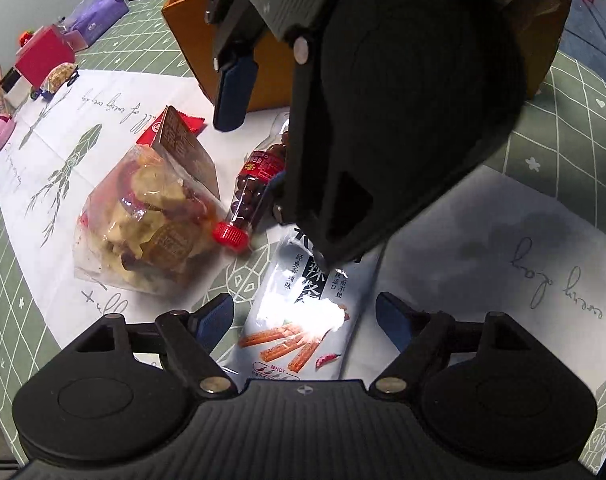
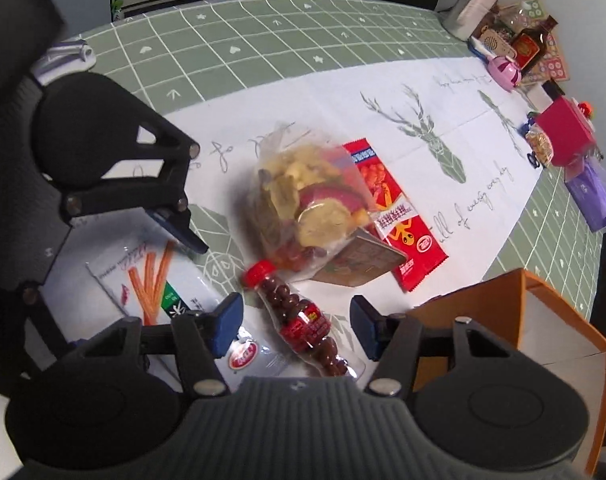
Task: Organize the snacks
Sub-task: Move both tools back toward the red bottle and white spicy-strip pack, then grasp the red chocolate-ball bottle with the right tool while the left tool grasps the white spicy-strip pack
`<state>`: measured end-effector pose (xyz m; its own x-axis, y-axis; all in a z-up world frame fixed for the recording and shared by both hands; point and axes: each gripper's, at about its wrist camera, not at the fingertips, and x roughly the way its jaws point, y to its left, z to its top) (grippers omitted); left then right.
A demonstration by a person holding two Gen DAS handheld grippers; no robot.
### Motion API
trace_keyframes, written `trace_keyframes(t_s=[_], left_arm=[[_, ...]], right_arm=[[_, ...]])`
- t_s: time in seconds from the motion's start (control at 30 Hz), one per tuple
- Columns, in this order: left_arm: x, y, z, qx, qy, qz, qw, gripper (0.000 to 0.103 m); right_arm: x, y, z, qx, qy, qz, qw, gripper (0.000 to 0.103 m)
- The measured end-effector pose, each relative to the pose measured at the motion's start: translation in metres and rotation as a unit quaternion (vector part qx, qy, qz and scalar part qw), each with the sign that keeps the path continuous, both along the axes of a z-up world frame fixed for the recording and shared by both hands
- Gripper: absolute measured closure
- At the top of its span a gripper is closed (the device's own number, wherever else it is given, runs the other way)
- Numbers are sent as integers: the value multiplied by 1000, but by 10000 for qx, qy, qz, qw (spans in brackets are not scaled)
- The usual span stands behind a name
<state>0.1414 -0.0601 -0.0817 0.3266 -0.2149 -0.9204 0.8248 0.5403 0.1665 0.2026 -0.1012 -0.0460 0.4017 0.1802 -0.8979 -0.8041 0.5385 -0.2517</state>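
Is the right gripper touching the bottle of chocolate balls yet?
Apart. In the right wrist view the right gripper straddles the bottle with open jaws, and white cloth shows between each blue pad and the bottle's sides.

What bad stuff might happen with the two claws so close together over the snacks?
1. The right claw and left claw work very near each other, so they may bump.
2. The bottle of chocolate beans lies on its side and might roll when pinched.
3. The spicy-stick packet looks shiny and flat, so it may slip from the pads.
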Motion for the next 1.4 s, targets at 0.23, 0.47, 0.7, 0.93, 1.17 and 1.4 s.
trace_keyframes(t_s=[0.23,0.47,0.7,0.93,1.17,1.4], left_arm=[[4,19,0,-304,357,454,9979,9],[-1,29,5,-465,519,496,9963,36],[-19,50,8,-399,715,932,9923,37],[-45,57,13,-521,707,1352,9869,25],[-36,48,7,-602,508,1294,9885,15],[-34,45,5,-696,501,1359,9870,15]], right_arm=[[10,-13,-15,41,216,-210,9995,52],[7,-15,-17,84,490,-312,9983,62],[-3,-44,-14,186,979,-1218,9875,63],[-21,-74,-13,488,1285,-1360,9811,63],[-29,-75,-18,521,1134,-1015,9870,59],[-35,-78,-24,552,1073,-781,9896,60]])
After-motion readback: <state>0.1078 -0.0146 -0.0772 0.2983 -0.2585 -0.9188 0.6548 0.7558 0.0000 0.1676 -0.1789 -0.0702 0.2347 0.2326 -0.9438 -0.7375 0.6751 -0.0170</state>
